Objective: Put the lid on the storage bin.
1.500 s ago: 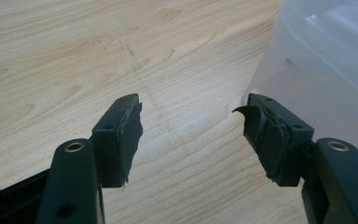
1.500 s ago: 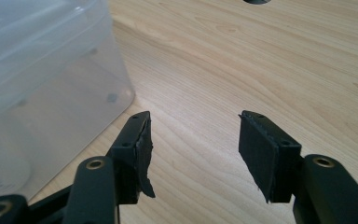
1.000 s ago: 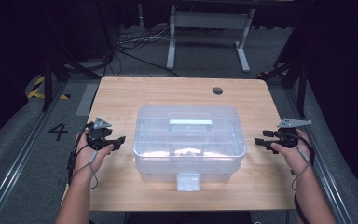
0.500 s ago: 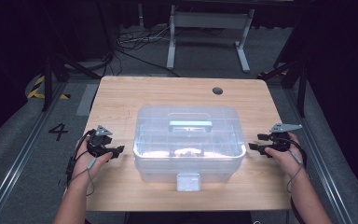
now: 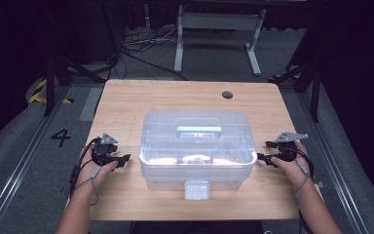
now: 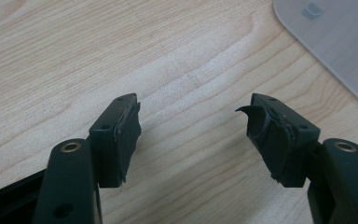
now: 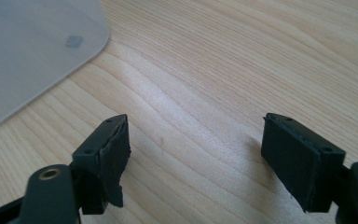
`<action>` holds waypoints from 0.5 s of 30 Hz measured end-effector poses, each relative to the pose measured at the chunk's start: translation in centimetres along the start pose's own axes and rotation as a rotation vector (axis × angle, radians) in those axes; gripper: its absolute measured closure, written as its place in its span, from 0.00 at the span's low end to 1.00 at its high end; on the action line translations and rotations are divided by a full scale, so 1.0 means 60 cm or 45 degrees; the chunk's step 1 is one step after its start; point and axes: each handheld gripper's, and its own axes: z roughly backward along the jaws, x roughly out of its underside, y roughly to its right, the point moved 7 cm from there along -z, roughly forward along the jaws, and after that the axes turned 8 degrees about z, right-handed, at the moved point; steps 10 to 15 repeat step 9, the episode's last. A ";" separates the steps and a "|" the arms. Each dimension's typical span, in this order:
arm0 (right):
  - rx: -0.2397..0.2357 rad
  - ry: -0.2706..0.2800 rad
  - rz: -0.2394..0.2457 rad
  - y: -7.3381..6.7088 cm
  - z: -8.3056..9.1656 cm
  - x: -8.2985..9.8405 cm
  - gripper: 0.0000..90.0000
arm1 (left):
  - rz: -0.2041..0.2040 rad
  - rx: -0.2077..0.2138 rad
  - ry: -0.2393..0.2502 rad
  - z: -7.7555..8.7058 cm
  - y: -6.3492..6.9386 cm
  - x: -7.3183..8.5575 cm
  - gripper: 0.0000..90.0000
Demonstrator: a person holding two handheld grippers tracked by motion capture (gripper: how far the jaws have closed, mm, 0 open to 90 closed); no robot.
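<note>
1. On the floor left of the table (image 5: 126,102), a painted number "4" (image 5: 61,137) is the one piece of writing that can be read; the box carries no legible label
2. Counted: one clear plastic box (image 5: 197,146) with one handle (image 5: 198,130) on its lid and one latch (image 5: 196,189) at its near side, two grippers, two hands, one dark round hole (image 5: 227,94) near the table's far edge
3. The left gripper (image 5: 121,160) lies low over the wood, near the box's left side but apart from it, jaws pointing toward the box; they stand wide with bare wood between them
4. The box sits at the middle of the table, between the two grippers
5. The right gripper (image 5: 264,155) points at the box's right side, just beside it; its jaws have just been opening and gape wide, nothing between them
</note>
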 end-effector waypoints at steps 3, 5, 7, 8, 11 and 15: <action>0.005 -0.004 0.012 -0.001 -0.001 0.000 0.26 | 0.006 0.004 0.013 -0.004 0.003 0.000 0.38; 0.008 -0.006 0.015 -0.002 -0.001 -0.001 0.26 | 0.012 -0.001 0.017 -0.005 0.004 -0.001 0.38; 0.004 -0.002 0.005 -0.002 -0.001 -0.001 0.26 | 0.035 0.012 0.024 -0.005 0.008 -0.003 0.36; 0.005 -0.004 0.005 -0.001 0.000 0.000 0.26 | 0.039 0.014 0.026 -0.006 0.009 -0.003 0.36; 0.005 -0.006 0.005 -0.001 0.000 0.000 0.26 | 0.039 0.014 0.026 -0.006 0.009 -0.003 0.35; 0.005 -0.006 0.005 -0.001 0.000 0.000 0.26 | 0.039 0.014 0.026 -0.006 0.009 -0.003 0.35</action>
